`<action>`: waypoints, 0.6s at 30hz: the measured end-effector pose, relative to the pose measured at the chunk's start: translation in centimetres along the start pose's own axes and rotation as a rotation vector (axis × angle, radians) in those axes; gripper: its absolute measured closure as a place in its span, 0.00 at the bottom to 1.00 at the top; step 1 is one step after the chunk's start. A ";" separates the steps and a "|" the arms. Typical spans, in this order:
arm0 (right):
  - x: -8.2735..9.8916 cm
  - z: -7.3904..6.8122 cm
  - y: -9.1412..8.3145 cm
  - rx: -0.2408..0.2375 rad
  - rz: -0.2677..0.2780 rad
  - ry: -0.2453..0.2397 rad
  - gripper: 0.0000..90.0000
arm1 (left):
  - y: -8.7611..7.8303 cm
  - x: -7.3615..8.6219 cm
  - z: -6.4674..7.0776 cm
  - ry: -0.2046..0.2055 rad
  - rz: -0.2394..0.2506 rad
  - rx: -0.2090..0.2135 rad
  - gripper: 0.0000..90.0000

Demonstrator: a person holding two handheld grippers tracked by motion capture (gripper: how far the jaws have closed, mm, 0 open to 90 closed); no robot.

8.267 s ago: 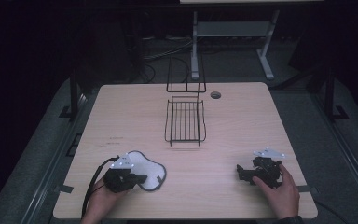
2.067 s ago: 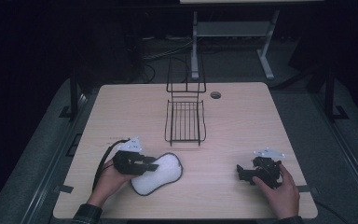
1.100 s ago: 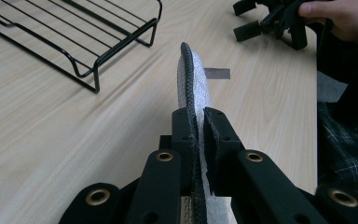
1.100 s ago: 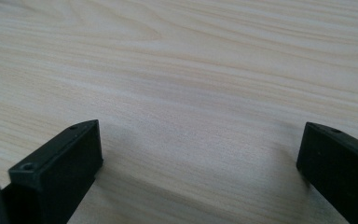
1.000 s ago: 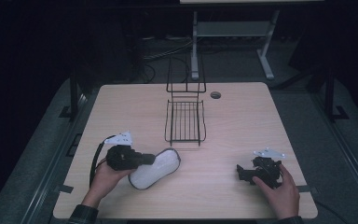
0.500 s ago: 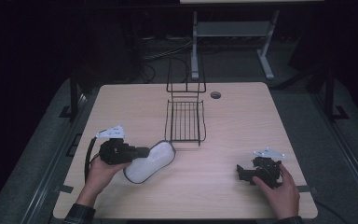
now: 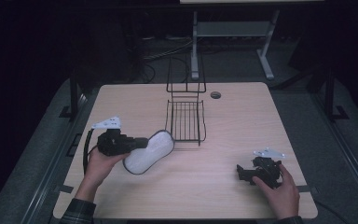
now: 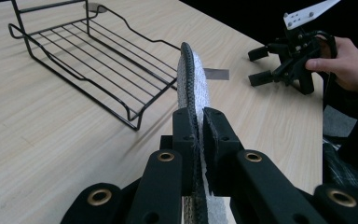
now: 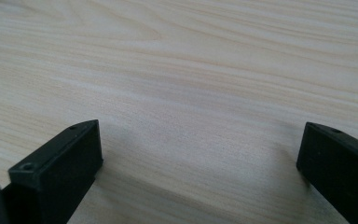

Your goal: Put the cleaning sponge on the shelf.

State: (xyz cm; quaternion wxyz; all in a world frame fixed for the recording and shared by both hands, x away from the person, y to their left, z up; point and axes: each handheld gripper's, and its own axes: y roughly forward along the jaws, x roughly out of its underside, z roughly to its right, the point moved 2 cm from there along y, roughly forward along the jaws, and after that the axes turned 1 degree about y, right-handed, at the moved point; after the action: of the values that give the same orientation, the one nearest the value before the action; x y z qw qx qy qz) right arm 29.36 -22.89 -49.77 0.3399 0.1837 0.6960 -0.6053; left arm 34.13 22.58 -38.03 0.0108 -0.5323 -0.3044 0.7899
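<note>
1. High view puts the left gripper (image 7: pixel 142 143) above the near-left part of the table (image 7: pixel 223 196), its jaws pinching one end of a flat white insole with a dark rim (image 7: pixel 149 151). The rest of the insole reaches out ahead of the jaws toward the black wire rack (image 7: pixel 185 122), which stands just beyond its far tip.

2. Left gripper view looks along the insole (image 8: pixel 193 88) edge-on: it stands upright between the pressed-together jaws, and the rack (image 8: pixel 98 74) lies ahead and to that gripper's left.

3. Judging from this, the step in hand is carrying the insole to the rack. To do it well, keep the grip firm, lift the tip over the rack's raised front wire, and lower the insole flat before letting go; a soft piece held by one end may droop and catch on the wires.

4. Right gripper view shows its own jaws spread wide over bare wood with nothing between them. In the high view the right gripper (image 7: pixel 243 173) rests on the table, well apart from the insole.

5. Left gripper view alone reveals the insole's thinness and its textured grey edge; the high view gives its outline and its gap to the rack.
</note>
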 end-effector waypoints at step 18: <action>0.0 0.0 0.0 0.001 -0.001 -0.002 0.00 | 1.5 -2.5 -2.0 0.008 0.008 -0.019 0.93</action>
State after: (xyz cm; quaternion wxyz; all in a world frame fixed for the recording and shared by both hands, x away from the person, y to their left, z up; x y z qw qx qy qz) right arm 29.36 -22.90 -49.77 0.3404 0.1828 0.6954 -0.6059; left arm 37.34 21.42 -37.20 0.0039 -0.5367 -0.3098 0.7848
